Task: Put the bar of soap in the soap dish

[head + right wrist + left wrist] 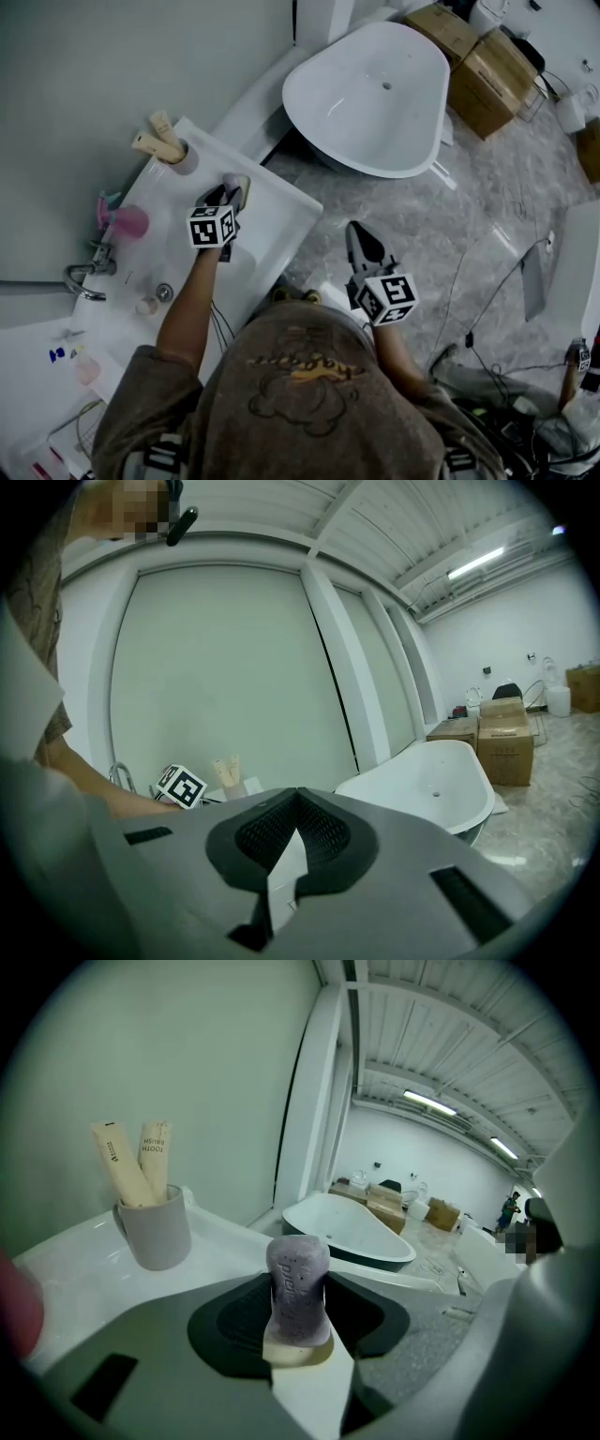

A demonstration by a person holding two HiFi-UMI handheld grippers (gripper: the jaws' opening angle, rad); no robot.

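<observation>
- Soap bar: purple, rounded, speckled; your left gripper clamps it upright; embossing visible only in its own view.
- Right gripper: jaws together, empty.

Along the wall edge of the washbasin we've got a faucet, a pink cup and, in the far corner, a grey cup stuffed with toothbrush packets, so that side's pretty crowded. The far edge near the grey cup is taken by our left gripper, clamped on the soap right over the soap dish. Our right gripper hangs off the front edge over bare floor, lots of room there, bathtub well beyond.
</observation>
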